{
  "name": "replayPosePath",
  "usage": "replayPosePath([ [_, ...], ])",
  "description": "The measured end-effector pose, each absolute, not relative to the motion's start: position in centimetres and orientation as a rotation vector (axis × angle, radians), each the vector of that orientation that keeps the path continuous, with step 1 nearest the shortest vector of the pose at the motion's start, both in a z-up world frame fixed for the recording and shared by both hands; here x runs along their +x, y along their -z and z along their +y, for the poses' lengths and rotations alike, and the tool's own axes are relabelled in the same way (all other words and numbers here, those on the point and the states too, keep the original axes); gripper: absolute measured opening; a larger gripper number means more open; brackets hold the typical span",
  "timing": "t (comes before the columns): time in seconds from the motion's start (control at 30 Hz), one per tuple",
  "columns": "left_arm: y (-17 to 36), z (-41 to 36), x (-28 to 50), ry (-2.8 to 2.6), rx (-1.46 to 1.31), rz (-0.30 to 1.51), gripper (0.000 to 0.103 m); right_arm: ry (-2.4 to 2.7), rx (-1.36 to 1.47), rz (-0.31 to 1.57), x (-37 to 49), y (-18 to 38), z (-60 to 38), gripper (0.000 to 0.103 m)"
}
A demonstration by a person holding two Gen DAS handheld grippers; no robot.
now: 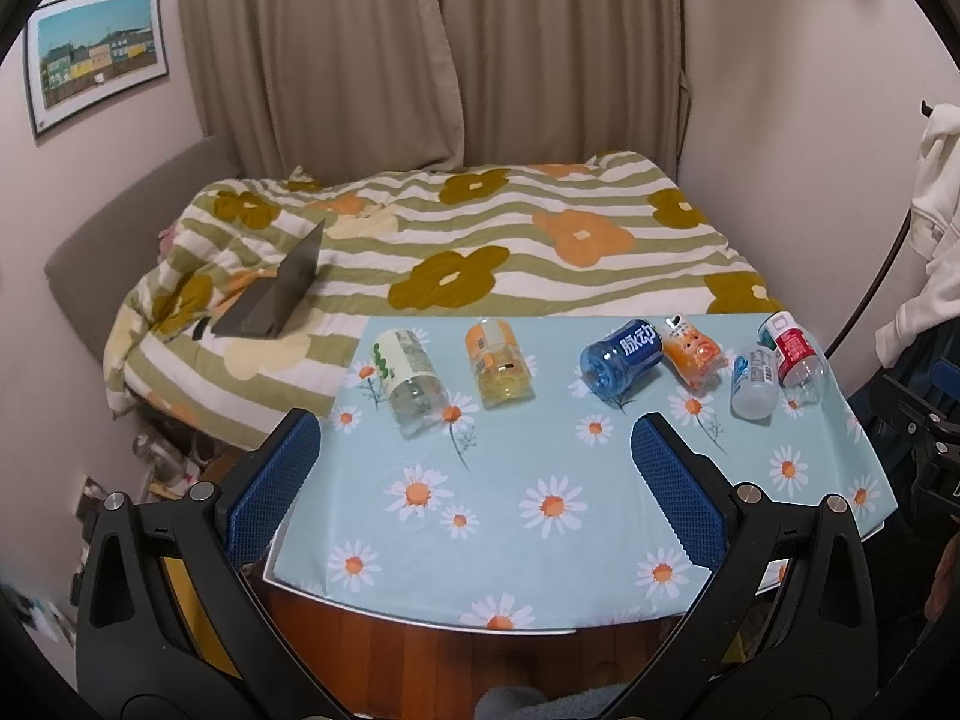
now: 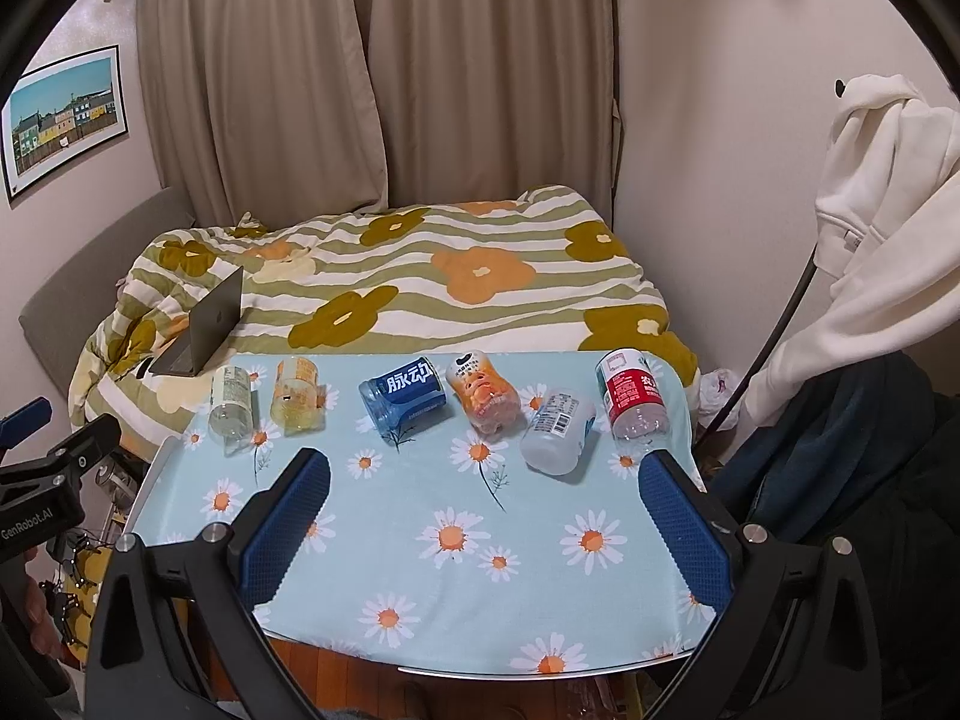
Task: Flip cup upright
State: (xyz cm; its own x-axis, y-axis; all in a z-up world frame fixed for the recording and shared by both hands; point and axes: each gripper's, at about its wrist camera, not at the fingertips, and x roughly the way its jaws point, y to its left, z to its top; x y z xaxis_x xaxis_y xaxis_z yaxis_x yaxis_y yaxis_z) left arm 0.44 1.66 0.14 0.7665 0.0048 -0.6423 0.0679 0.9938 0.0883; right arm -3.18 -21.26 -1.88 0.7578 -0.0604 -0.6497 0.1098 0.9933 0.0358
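Observation:
Several cut-off bottle cups lie on their sides in a row at the far edge of the daisy-cloth table [image 1: 510, 546]. From the left they are a green-label cup [image 1: 411, 381], a yellow cup [image 1: 498, 367], a blue cup [image 1: 621, 360], an orange cup [image 1: 693, 357], a white cup [image 1: 755, 384] and a red-label cup [image 1: 793, 351]. My left gripper [image 1: 474, 426] is open, hovering short of the green-label and yellow cups. Toward the right end, my right gripper [image 2: 486, 462] also hangs open, just short of the orange cup [image 2: 485, 396] and white cup [image 2: 558, 429]. Neither holds anything.
A bed with a flowered quilt [image 1: 480, 252] lies right behind the table, an open laptop [image 1: 276, 294] on its left part. A white hoodie [image 2: 882, 210] and dark clothing [image 2: 840, 450] hang at the right. The table's near half holds only the cloth.

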Motion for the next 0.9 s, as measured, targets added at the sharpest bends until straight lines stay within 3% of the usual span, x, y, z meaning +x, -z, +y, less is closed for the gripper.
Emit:
replayPosePath([
  [0.43, -0.1, 3.3, 3.3, 0.045, 0.146, 0.755, 0.103, 0.126, 0.113, 0.760, -1.1, 1.6, -21.3, 0.103],
  [0.9, 5.8, 2.0, 9.5, 0.064, 0.153, 0.915, 0.103, 0.176, 0.256, 1.031, 6.8, 8.1, -28.0, 0.103],
])
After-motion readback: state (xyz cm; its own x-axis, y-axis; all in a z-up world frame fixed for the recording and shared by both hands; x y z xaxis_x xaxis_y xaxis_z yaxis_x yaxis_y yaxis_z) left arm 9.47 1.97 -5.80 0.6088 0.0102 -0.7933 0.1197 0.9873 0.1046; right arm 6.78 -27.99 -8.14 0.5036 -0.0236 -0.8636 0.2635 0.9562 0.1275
